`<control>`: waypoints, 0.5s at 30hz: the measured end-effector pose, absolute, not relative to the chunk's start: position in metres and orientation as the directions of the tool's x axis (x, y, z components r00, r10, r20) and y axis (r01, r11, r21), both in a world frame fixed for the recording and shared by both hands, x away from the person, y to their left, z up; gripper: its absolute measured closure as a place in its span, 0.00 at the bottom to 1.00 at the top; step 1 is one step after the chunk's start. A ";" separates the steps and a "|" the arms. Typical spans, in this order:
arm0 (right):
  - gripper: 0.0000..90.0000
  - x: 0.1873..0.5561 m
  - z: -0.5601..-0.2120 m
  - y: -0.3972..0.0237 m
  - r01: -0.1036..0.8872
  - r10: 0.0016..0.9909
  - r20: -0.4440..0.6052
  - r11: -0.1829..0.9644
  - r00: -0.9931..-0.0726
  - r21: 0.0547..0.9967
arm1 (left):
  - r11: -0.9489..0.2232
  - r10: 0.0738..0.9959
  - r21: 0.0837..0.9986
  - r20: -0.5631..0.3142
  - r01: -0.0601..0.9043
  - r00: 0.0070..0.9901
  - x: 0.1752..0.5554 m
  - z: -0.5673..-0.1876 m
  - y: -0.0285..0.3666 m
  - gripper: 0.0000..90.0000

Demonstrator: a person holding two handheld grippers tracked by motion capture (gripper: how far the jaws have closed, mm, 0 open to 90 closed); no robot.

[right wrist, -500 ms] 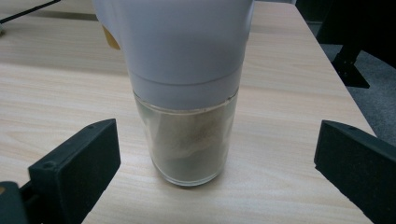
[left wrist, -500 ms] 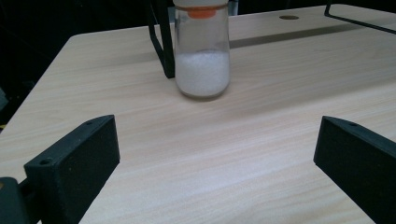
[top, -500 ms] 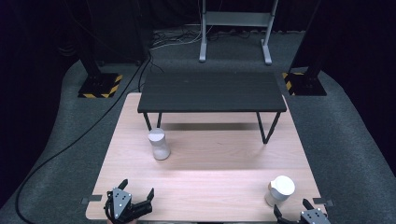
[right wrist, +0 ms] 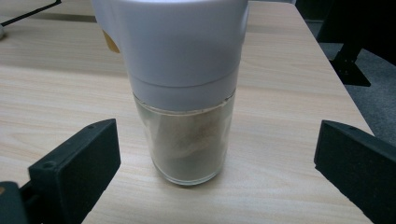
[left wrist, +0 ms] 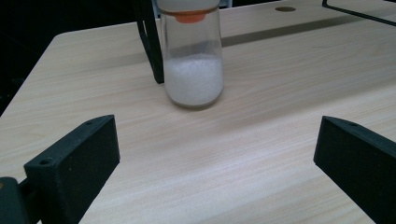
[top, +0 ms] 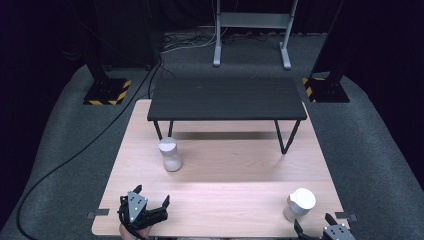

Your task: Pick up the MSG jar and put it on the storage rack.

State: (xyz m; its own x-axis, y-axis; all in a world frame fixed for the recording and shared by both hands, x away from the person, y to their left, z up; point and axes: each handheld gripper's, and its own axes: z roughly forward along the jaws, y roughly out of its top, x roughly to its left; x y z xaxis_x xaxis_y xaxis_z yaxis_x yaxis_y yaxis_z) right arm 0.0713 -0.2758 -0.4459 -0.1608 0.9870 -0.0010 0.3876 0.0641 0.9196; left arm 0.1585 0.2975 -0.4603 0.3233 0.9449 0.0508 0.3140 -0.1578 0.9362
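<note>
Light wood table [top: 225,170], 1 black bench-like stand [top: 226,98] at its far edge.

High view: 2 jars look like plain pale cylinders. Left gripper view resolves the salt jar [left wrist: 192,60]: clear glass, white grains in its lower part, orange ring under the cap, standing just in front of a stand leg [left wrist: 152,42]. Right gripper view resolves the capped jar [right wrist: 180,88]: white cap, brownish contents, upright, near the table's front right corner.

Left gripper [top: 150,205] at the near left edge, jaws spread wide, nothing between them. Right gripper [top: 315,226] released too, jaws wide either side of the capped jar, not touching.

Against 0.5 s earlier: both jars unmoved, grippers about the same places.

Right gripper cut off by the high view's bottom edge. Salt jar's cap cropped in the left gripper view.
</note>
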 end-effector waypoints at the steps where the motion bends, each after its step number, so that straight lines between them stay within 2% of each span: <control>1: 0.00 0.071 -0.446 -0.276 0.387 0.987 -0.001 0.064 -0.162 0.920 | -0.159 0.944 0.937 0.052 0.312 0.325 0.161 -0.459 0.298 0.00; 6: 0.00 0.073 -0.445 -0.277 0.396 0.986 0.011 0.057 -0.168 0.917 | -0.143 0.940 0.932 0.022 0.334 0.340 0.174 -0.455 0.298 0.00; 15: 0.00 0.072 -0.446 -0.277 0.391 0.985 0.004 0.066 -0.175 0.918 | -0.174 0.937 0.924 0.049 0.340 0.346 0.197 -0.452 0.293 0.00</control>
State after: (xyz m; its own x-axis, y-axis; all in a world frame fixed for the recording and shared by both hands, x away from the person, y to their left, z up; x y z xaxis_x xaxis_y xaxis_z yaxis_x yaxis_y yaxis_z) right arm 0.0724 -0.2772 -0.4461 -0.1748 0.9846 0.0041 0.3905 0.0655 0.9183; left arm 0.1966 0.2926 -0.4517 0.3456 0.9371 0.0488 0.3401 -0.1736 0.9242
